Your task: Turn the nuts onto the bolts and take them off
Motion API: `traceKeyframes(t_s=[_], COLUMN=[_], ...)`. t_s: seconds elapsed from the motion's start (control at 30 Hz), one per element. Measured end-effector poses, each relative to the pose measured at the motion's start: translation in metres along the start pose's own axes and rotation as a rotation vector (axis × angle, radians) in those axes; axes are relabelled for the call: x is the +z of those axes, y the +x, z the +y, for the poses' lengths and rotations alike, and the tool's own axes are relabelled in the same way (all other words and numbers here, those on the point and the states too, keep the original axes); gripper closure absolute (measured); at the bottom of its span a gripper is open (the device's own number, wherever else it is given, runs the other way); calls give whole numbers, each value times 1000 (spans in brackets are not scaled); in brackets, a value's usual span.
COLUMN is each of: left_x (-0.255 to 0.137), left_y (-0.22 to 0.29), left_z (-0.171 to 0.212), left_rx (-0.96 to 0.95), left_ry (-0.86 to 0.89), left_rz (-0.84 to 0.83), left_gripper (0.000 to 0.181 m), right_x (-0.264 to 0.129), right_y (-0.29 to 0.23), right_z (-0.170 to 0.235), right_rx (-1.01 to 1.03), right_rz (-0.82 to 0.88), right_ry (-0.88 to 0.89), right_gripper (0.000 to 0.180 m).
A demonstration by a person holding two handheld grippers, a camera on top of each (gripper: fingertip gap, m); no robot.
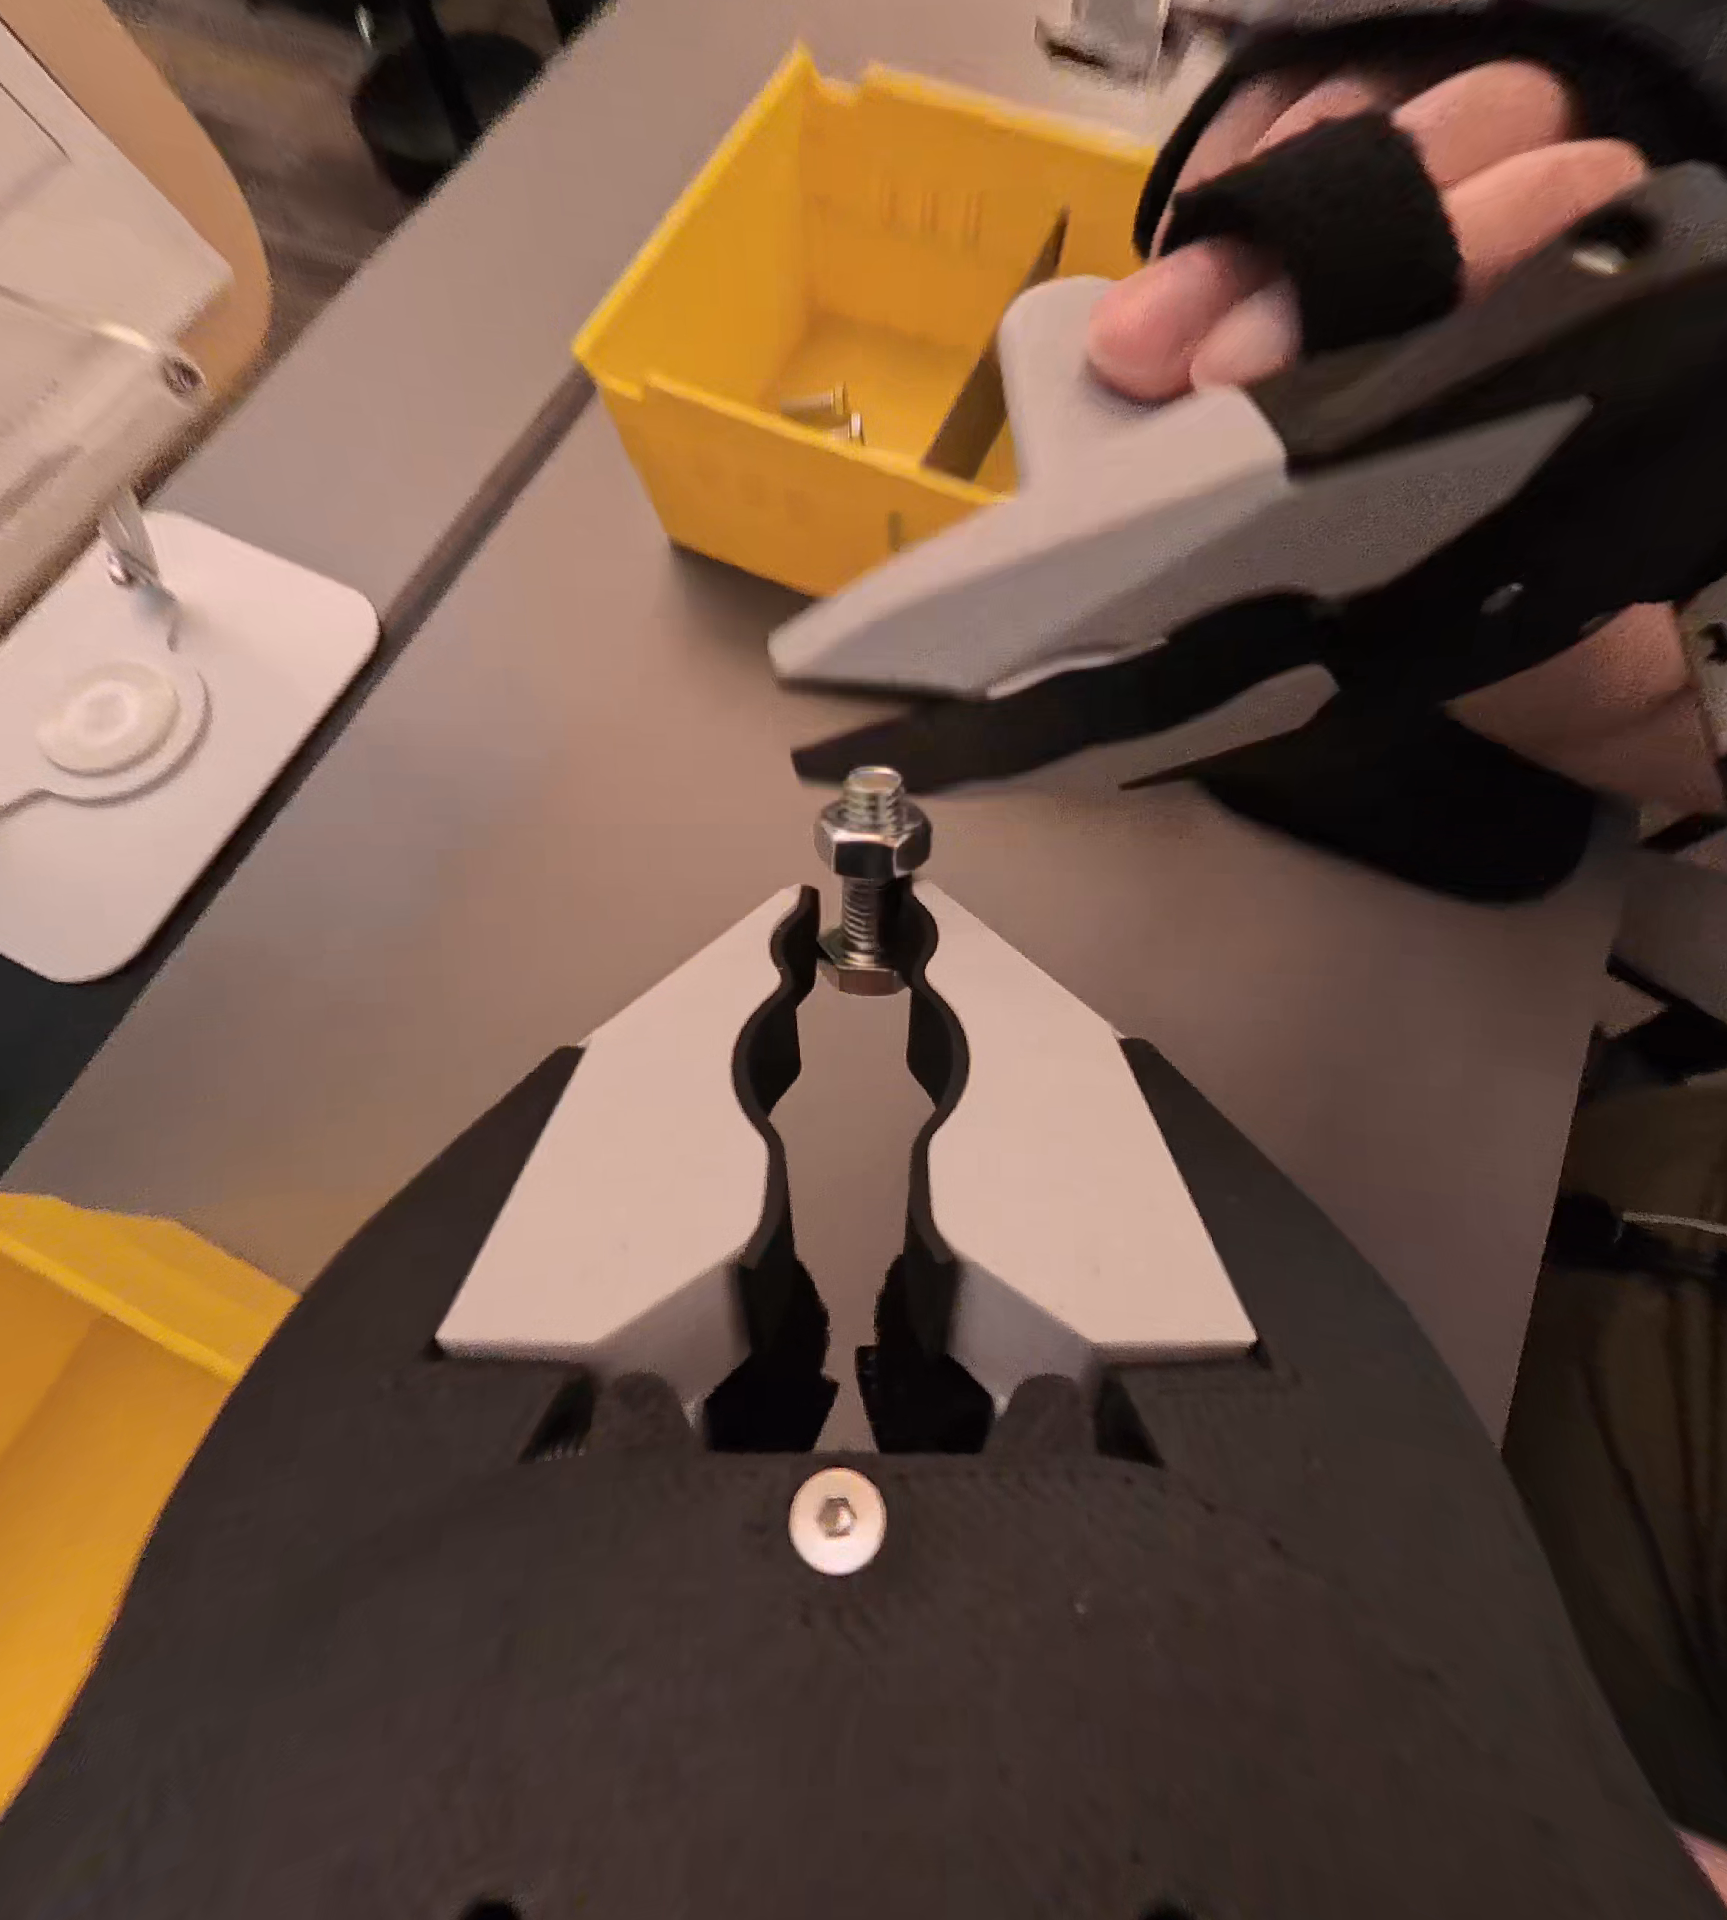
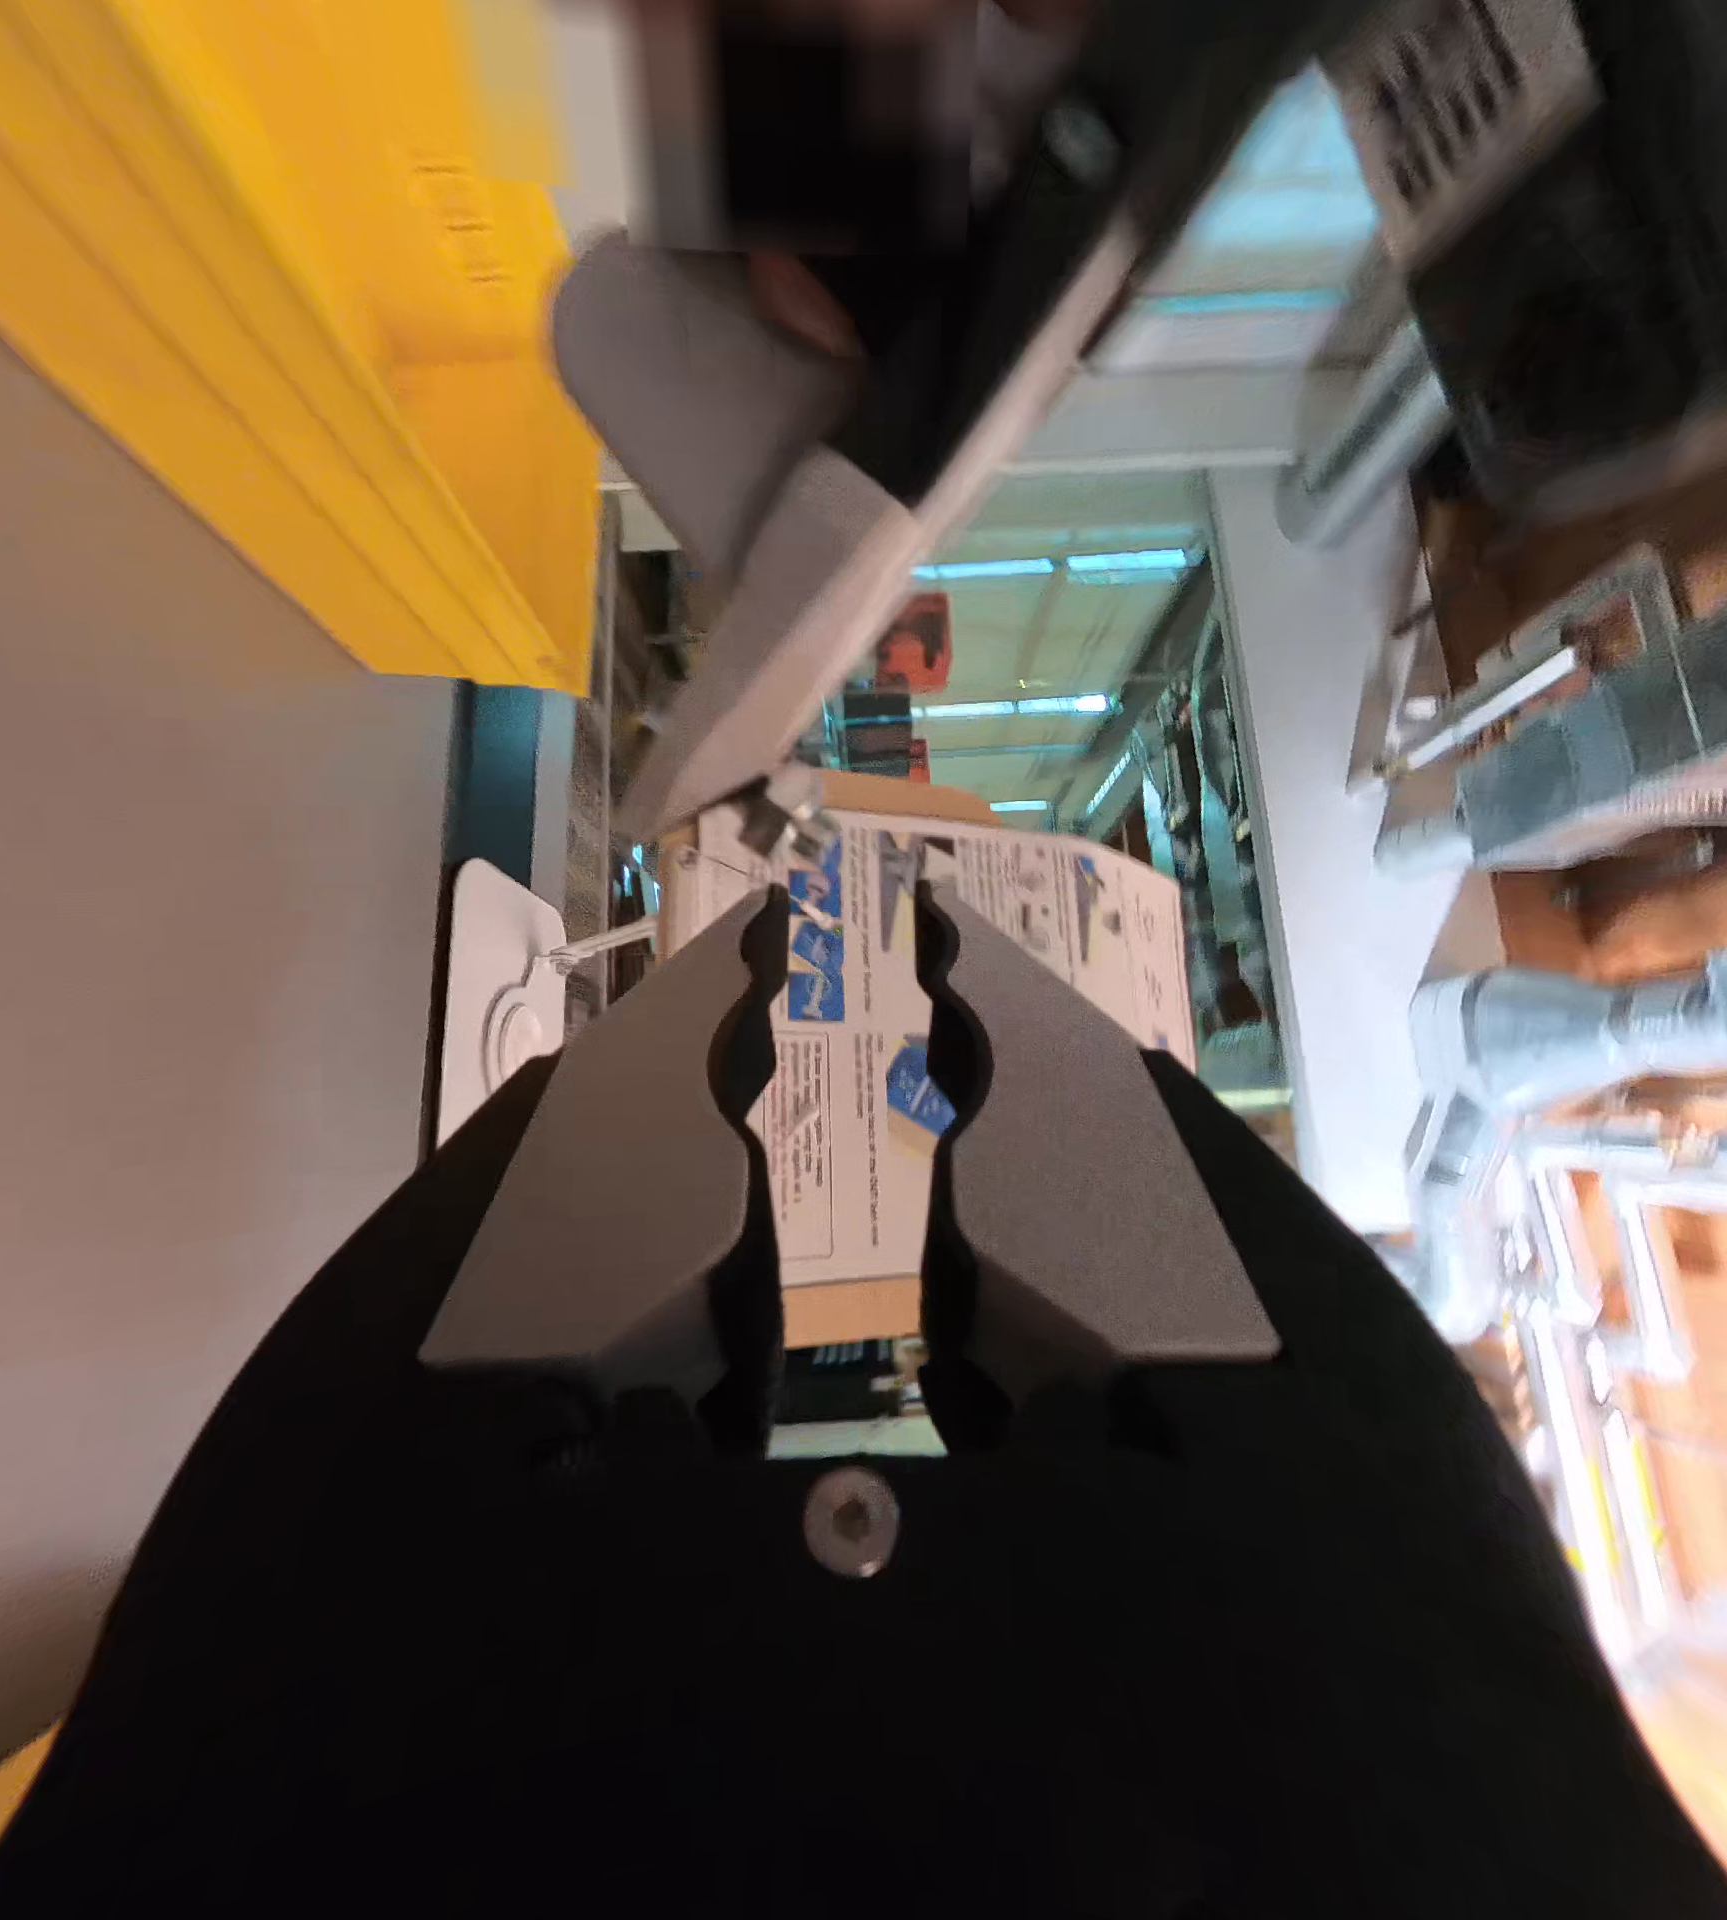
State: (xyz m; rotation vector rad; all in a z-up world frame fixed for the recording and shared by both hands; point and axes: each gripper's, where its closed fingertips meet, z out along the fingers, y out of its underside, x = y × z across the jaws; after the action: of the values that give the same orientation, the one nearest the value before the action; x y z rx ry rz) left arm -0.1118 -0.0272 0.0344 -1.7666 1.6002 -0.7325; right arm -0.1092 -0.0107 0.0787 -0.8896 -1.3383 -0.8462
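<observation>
Closest to the left wrist camera, the left gripper [image 1: 861, 940] has its fingers [image 1: 677, 1049] nearly together at the tips, clamped on the hexagonal head of a bolt [image 1: 861, 930] that stands upright with its threaded end pointing up; a nut [image 1: 871, 837] sits on the thread near the top, a short stretch of thread showing above it; the grey counter [image 1: 547, 831] lies beneath; just above and to the right of the bolt's top, the right gripper [image 1: 864, 717] comes in from the right, held by a hand [image 1: 1358, 249] in a black strap, its fingers slightly apart and holding nothing, the lower tip close beside the bolt's end though touch cannot be judged; behind stands a yellow bin [image 1: 734, 457] with a divider and a few small metal parts inside; another yellow bin [image 1: 59, 1403] sits at the lower left; a white stand [image 1: 163, 748] with a printed sheet rests at the left edge; in the right wrist view, blurred, the right gripper [image 2: 851, 899] shows a clear gap between its fingers [image 2: 630, 1122], nothing gripped.
</observation>
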Motion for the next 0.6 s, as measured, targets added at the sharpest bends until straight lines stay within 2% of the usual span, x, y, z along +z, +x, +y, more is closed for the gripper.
traceKeyframes(t_s=[0.1, 0.23, 0.43, 0.5, 0.6], left_x=[-12, -26, -45, -45, -40], left_y=[1, 4, 19, 18, 14], left_z=[-16, -35, -63, -65, -67], left_rx=[-18, -17, -104, -125, -114], left_ry=[112, 244, 459, 479, 482], left_rz=[28, 49, 251, 272, 226], left_gripper=[168, 168, 168, 168, 168], right_x=[-2, -6, -28, -35, -36], right_y=[20, 37, 75, 83, 77], right_z=[14, 12, 1, 0, -5], right_rx=[237, 682, 1324, 1455, 1483], right_rz=[29, -25, -169, -221, -311], right_ry=[7, 145, 494, 564, 566], right_gripper=[156, 157, 157, 150, 137])
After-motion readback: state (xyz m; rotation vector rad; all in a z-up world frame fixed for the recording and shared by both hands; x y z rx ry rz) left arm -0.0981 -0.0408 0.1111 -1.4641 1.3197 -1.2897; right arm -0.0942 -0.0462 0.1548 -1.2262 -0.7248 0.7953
